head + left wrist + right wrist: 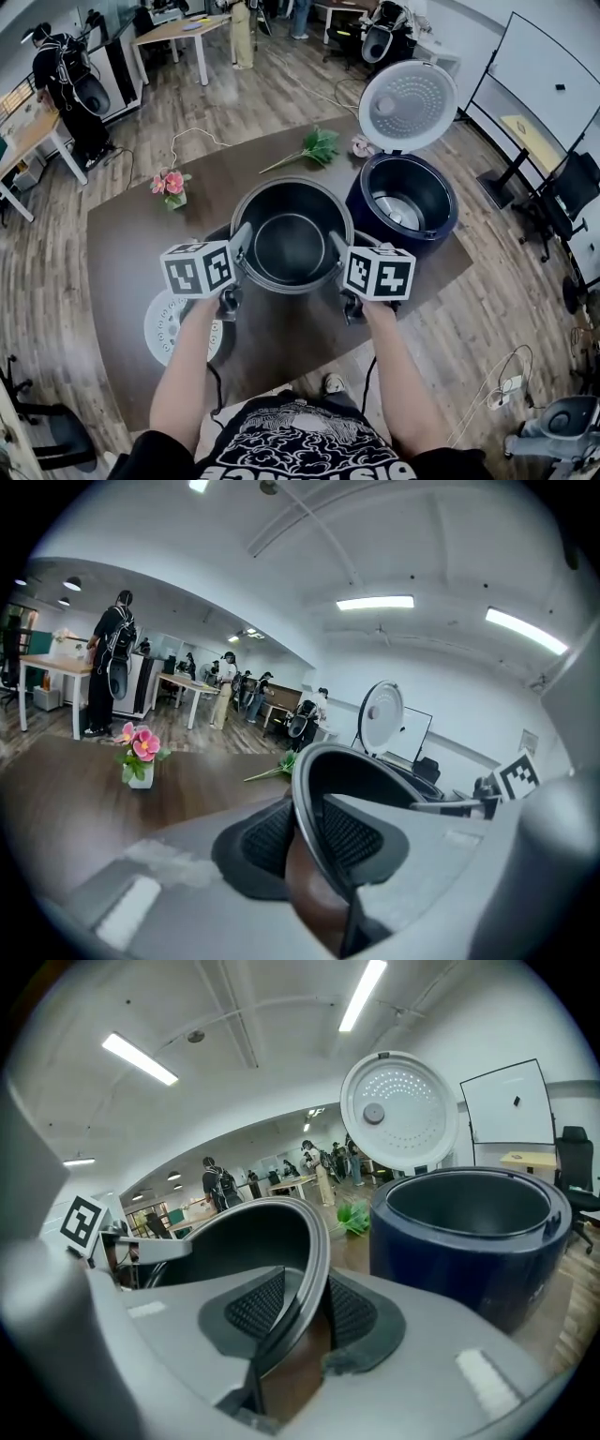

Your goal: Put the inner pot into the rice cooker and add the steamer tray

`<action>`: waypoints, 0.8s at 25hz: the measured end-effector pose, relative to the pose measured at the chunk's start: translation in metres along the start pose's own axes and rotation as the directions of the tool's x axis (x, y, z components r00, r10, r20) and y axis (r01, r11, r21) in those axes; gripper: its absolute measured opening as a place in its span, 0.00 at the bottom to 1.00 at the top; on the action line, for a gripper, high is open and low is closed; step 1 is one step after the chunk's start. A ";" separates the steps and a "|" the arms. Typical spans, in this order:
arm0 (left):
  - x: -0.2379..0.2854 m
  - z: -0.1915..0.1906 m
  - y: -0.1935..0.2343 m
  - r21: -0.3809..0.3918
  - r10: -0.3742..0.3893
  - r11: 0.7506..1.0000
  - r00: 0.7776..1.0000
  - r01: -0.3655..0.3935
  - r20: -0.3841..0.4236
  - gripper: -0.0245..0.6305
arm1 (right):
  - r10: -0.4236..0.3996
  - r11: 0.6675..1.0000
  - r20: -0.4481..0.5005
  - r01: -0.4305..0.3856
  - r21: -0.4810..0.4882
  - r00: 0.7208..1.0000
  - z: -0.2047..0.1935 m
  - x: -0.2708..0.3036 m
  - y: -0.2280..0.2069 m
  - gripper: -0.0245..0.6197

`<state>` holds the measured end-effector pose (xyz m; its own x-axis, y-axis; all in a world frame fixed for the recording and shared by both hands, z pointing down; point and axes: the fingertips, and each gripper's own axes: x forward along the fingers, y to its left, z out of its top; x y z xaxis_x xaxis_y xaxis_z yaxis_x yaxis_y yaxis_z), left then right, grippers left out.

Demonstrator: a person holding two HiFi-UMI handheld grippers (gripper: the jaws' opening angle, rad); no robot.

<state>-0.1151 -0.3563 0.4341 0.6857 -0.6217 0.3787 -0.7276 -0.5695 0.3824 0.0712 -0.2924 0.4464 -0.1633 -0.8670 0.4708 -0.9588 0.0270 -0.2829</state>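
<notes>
The dark metal inner pot (pixel 291 246) hangs above the brown table (pixel 127 258), held by its rim from both sides. My left gripper (pixel 242 244) is shut on the pot's left rim, which passes between its ribbed pads (pixel 267 841). My right gripper (pixel 339 249) is shut on the right rim (pixel 314 1269) in the same way. The dark blue rice cooker (pixel 403 202) stands just right of the pot, with its white lid (pixel 408 105) raised and its cavity open. The white perforated steamer tray (pixel 169 328) lies on the table under my left forearm, partly hidden.
A small vase of pink flowers (pixel 172 186) stands at the table's left, and a green sprig (pixel 319 145) lies at the far edge. A whiteboard (pixel 544 75) and office chairs stand to the right. People and desks are further back in the room.
</notes>
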 end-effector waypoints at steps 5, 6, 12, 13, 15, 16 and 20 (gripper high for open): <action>0.001 0.029 -0.018 0.031 -0.027 0.999 0.998 0.025 0.054 0.19 | -0.011 1.000 0.061 0.011 -0.001 0.998 0.024 -0.015 -0.004 0.22; 0.001 0.035 -0.021 0.036 -0.032 0.999 0.997 0.030 0.066 0.18 | -0.015 1.000 0.073 0.015 -0.002 0.997 0.029 -0.018 -0.004 0.22; -0.001 0.074 -0.052 0.082 -0.075 0.995 0.986 0.063 0.151 0.17 | -0.040 0.999 0.159 0.044 -0.024 0.986 0.067 -0.044 -0.010 0.22; -0.001 0.080 -0.057 0.090 -0.084 0.993 0.983 0.070 0.163 0.17 | -0.043 0.998 0.172 0.049 -0.028 0.984 0.073 -0.049 -0.012 0.22; 0.002 0.089 -0.068 0.104 -0.098 0.991 0.978 0.080 0.185 0.17 | -0.054 0.997 0.197 0.062 -0.036 0.979 0.084 -0.057 -0.017 0.22; 0.004 0.093 -0.073 0.111 -0.104 0.990 0.976 0.084 0.194 0.17 | -0.059 0.997 0.209 0.069 -0.038 0.976 0.088 -0.060 -0.020 0.22; 0.007 0.103 -0.089 0.140 -0.125 0.985 0.969 0.097 0.213 0.17 | -0.062 0.997 0.241 0.073 -0.037 0.969 0.099 -0.070 -0.028 0.22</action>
<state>-0.0477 -0.3658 0.3156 0.7510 -0.6453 0.1399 -0.6537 -0.6967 0.2955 0.1323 -0.2818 0.3382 -0.0425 -0.9613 0.2721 -0.9761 -0.0182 -0.2168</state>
